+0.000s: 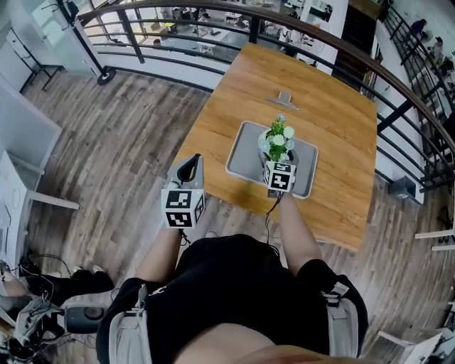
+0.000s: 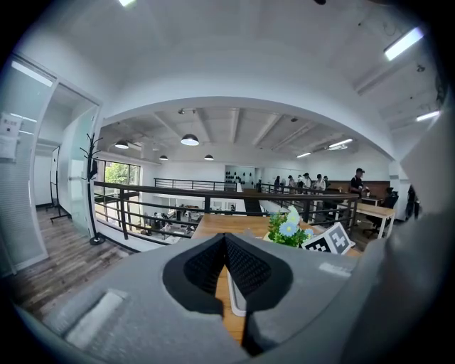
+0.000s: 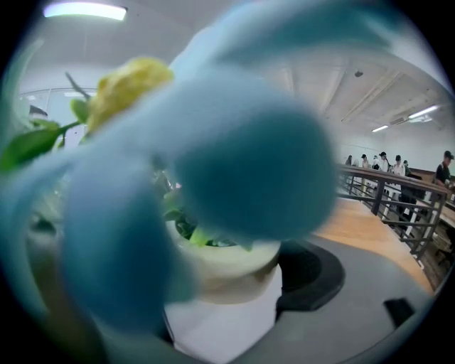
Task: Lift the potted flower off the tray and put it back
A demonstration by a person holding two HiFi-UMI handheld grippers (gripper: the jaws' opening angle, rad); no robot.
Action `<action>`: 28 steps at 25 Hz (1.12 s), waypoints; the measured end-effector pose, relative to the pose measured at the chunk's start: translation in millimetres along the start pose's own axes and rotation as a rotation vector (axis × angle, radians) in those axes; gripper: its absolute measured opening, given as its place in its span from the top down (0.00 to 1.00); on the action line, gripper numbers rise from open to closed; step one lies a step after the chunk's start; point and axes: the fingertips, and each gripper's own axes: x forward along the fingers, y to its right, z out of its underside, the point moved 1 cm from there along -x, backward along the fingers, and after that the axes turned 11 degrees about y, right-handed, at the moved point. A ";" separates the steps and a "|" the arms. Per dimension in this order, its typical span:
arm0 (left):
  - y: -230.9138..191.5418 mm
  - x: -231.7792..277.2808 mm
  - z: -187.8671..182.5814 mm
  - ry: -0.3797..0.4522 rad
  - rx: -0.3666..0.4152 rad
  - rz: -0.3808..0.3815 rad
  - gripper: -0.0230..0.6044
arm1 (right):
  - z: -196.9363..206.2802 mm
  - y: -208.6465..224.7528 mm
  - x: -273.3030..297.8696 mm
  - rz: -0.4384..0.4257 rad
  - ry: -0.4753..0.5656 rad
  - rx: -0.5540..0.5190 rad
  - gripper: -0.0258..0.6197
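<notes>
Potted flower (image 1: 277, 142): white pot with green leaves and pale blue, white and yellow blooms, over the middle of the grey tray (image 1: 245, 162). Whether its base touches the tray floor cannot be told from either view.

Right gripper (image 1: 279, 163): reaches in from the near side and pinches the pot. In the right gripper view the pot (image 3: 227, 266) sits between the jaws, which stand wide around it. The dark right pad (image 3: 307, 274) is against its wall, and the other pad is lost behind a blurred blue petal close to the lens. Pale tray surface shows under the pot.

Left gripper (image 1: 190, 168): held off the near left edge of the wooden table (image 1: 341, 121), over plank floor (image 1: 128, 142), well apart from the tray. Its own view shows the jaws pressed together at the tips (image 2: 226, 240), with nothing between them.

Tray lies near the table's near edge. A small grey object (image 1: 284, 98) rests further along the tabletop. Dark railing (image 1: 213, 14) curves round beyond the table.
</notes>
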 end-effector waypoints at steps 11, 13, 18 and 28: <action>18.1 8.7 -1.9 0.018 -0.017 0.050 0.94 | -106.1 0.5 -42.1 0.003 0.234 -0.029 0.24; 25.7 10.1 0.3 0.019 -0.020 0.063 0.94 | -121.1 4.2 -54.9 0.013 0.274 -0.045 0.24; 40.1 16.2 2.1 0.020 -0.023 0.105 0.94 | -156.0 8.7 -86.4 0.032 0.357 -0.050 0.24; 65.9 30.0 2.0 0.031 -0.035 0.172 0.94 | -183.4 22.6 -149.7 0.100 0.427 -0.024 0.24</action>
